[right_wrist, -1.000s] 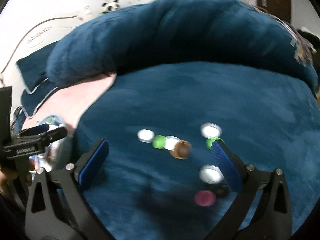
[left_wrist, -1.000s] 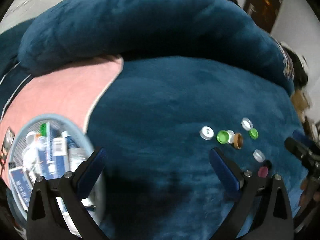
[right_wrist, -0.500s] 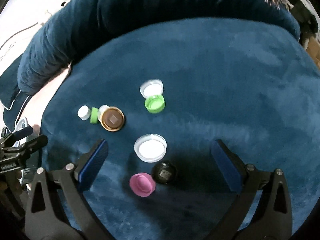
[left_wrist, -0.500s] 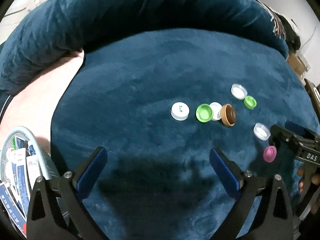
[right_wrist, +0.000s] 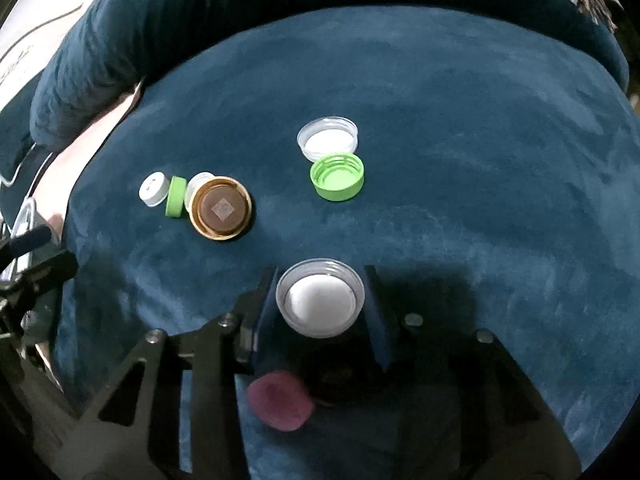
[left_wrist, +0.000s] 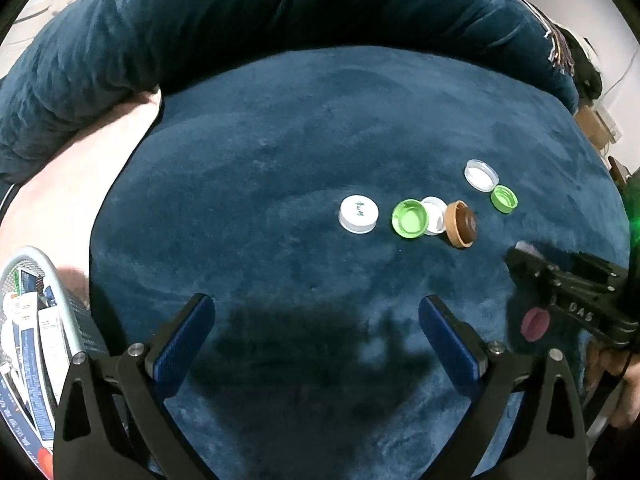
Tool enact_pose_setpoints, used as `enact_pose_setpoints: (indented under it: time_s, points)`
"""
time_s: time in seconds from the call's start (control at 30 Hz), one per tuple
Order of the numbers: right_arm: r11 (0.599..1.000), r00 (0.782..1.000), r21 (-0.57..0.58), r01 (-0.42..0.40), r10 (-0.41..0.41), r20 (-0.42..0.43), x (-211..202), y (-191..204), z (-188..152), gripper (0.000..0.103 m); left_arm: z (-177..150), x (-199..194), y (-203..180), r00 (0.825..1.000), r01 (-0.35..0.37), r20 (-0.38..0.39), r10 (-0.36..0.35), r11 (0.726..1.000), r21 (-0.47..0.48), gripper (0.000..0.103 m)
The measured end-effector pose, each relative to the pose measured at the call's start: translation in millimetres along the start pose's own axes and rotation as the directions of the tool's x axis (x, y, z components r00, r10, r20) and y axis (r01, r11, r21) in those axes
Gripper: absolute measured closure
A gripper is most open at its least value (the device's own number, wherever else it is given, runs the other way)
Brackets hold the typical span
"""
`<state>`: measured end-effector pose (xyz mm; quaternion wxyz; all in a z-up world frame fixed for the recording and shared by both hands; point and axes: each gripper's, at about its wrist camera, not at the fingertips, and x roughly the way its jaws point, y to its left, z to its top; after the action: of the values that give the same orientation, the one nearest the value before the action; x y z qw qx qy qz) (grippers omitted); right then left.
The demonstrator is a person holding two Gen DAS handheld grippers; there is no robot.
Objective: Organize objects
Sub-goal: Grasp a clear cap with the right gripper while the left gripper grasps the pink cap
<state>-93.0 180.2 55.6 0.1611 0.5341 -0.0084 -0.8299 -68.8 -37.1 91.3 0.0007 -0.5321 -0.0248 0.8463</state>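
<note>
Several bottle caps lie on a dark blue plush cushion (left_wrist: 280, 152). My right gripper (right_wrist: 322, 300) is shut on a clear white cap (right_wrist: 320, 298), one pad on each side. A pink cap (right_wrist: 280, 400) and a black cap lie under it. Further out lie a brown cap (right_wrist: 222, 208), a green cap (right_wrist: 338, 176) and another clear cap (right_wrist: 328, 138). My left gripper (left_wrist: 316, 332) is open and empty, hovering over bare cushion. In its view a white cap (left_wrist: 358, 214), a green cap (left_wrist: 410, 218) and the brown cap (left_wrist: 462, 224) lie ahead.
A wire basket (left_wrist: 60, 300) with several tubes and boxes stands at the left edge on a pink blanket (left_wrist: 60, 184). A thick blue bolster (left_wrist: 240, 20) curves round the back of the cushion. The right gripper's body (left_wrist: 572, 296) shows at the right.
My right gripper has dropped toward the cushion and closed on the clear white cap. My left gripper has moved slightly nearer the caps and stays open.
</note>
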Motion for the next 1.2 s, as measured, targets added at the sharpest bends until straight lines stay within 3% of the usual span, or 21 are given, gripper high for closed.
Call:
enact_pose_setpoints:
  time_s: [0.2,0.37,0.53,0.63,0.73,0.77,0.8,1.0,1.2]
  points:
    - [0.992,0.996,0.116,-0.055,0.046,0.079,-32.3,-18.9,-7.6,0.062,-11.6,2.7,-42.2,0.993,0.115,-0.004,-0.115,0.989,0.093,0.001]
    - [0.976,0.990,0.213,-0.043,0.013,0.139,-62.9,-44.9,-16.9,0.061,-36.7,9.4,-99.3,0.976,0.211,-0.010,-0.216,0.944,0.252,0.001]
    - [0.950,0.980,0.307,-0.051,-0.012,0.200,-90.2,-65.1,-31.8,0.061,-47.6,16.9,-127.5,0.964,0.247,0.038,-0.265,0.934,0.260,0.003]
    - [0.941,0.974,0.335,-0.043,-0.036,0.224,-100.1,-63.6,-38.3,0.061,-51.3,27.7,-136.0,0.961,0.262,0.033,-0.276,0.938,0.225,0.010]
    - [0.944,0.974,0.330,-0.028,-0.048,0.220,-100.4,-60.5,-46.5,0.061,-55.6,33.7,-140.0,0.969,0.230,0.028,-0.244,0.943,0.240,0.043]
    - [0.946,0.976,0.324,-0.024,-0.048,0.214,-98.5,-58.4,-48.0,0.061,-54.5,32.5,-138.2,0.970,0.229,0.030,-0.243,0.943,0.241,0.063]
    - [0.948,0.977,0.317,-0.022,-0.047,0.210,-98.7,-58.3,-50.3,0.061,-51.7,30.1,-134.0,0.968,0.238,0.028,-0.251,0.945,0.224,0.073]
    - [0.958,0.980,0.284,-0.031,-0.027,0.198,-96.7,-48.0,-50.2,0.061,-46.1,12.2,-99.4,0.958,0.277,0.049,-0.283,0.954,0.113,0.073]
    - [0.975,0.980,0.216,-0.056,0.013,0.197,-93.8,-20.5,-48.7,0.061,-42.9,-0.3,-62.3,0.964,0.249,0.085,-0.252,0.968,0.043,0.073]
